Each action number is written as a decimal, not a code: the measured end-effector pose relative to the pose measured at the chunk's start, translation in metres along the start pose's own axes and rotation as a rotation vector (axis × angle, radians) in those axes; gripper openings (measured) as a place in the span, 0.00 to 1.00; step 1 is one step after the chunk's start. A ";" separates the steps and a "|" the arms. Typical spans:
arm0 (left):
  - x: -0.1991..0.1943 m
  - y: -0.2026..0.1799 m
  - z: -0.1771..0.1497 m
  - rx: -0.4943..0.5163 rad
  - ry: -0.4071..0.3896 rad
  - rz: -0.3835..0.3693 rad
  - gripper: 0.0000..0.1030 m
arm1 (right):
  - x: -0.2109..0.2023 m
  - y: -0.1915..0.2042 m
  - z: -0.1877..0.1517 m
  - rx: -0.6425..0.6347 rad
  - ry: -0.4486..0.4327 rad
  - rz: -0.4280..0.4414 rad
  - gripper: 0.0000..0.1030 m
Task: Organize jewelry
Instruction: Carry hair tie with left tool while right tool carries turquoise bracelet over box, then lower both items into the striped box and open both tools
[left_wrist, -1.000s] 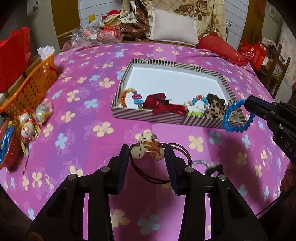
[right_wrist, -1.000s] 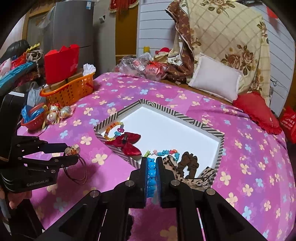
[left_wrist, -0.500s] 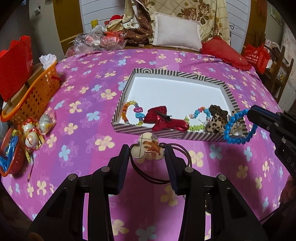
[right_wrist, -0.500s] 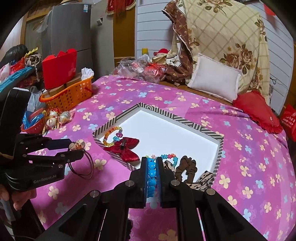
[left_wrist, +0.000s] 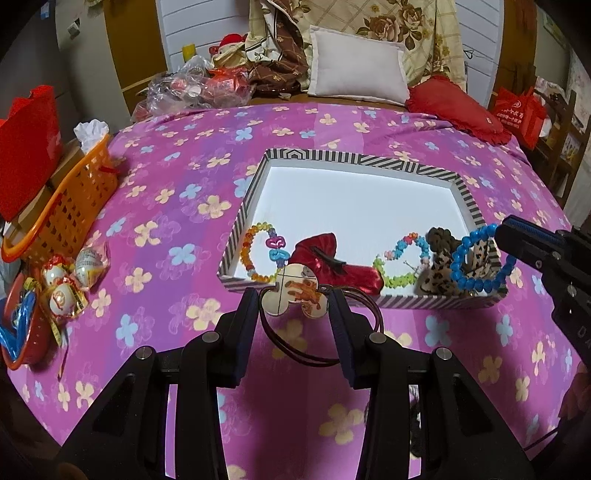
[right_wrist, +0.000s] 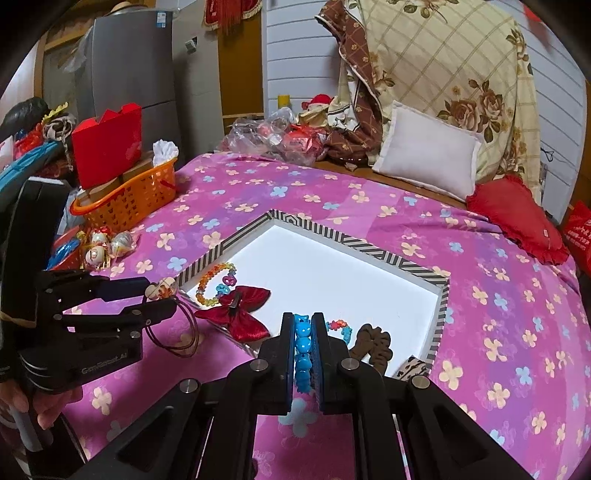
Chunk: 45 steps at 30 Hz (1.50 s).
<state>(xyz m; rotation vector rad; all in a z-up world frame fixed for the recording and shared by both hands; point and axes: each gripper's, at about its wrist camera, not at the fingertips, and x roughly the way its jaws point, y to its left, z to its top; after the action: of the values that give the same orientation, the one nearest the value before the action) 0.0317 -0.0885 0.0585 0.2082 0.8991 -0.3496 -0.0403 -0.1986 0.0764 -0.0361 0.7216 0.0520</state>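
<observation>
A striped-rim white tray (left_wrist: 243, 206) (right_wrist: 439, 295) lies on the pink flowered bedspread. It holds a multicolour bead bracelet (left_wrist: 255, 254), a red bow (left_wrist: 332, 262) (right_wrist: 240, 310), a pastel bead bracelet (left_wrist: 399, 258) and leopard scrunchies (left_wrist: 439, 266). My left gripper (left_wrist: 293, 295) (right_wrist: 159, 295) is shut on a mouse-shaped charm hair tie (left_wrist: 295, 291), held above the tray's near rim. My right gripper (right_wrist: 303, 321) (left_wrist: 498, 230) is shut on a blue bead bracelet (right_wrist: 302, 354) (left_wrist: 476, 258), which hangs over the tray's right near corner.
An orange basket (left_wrist: 74, 195) with a red box (left_wrist: 26, 136) stands at the left. Foil-wrapped eggs (left_wrist: 62, 280) and a red bowl (left_wrist: 22, 332) lie near the left edge. Pillows (left_wrist: 354, 70) and clutter sit at the back.
Both grippers have risen and moved forward toward the tray with their items. The charm hair tie now overlaps the tray's near rim, and the blue bracelet is over the tray's corner.
</observation>
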 end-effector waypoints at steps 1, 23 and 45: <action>0.003 -0.001 0.002 0.001 0.002 0.002 0.37 | 0.003 -0.001 0.001 0.002 0.003 0.001 0.08; 0.097 -0.005 0.046 -0.072 0.094 0.018 0.37 | 0.094 -0.045 -0.001 0.123 0.120 0.055 0.08; 0.103 0.002 0.038 -0.121 0.094 0.002 0.50 | 0.090 -0.058 -0.022 0.152 0.130 -0.008 0.47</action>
<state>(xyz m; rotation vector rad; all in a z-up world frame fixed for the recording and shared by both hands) 0.1184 -0.1203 -0.0002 0.1146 1.0096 -0.2846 0.0158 -0.2547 0.0014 0.1039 0.8536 -0.0135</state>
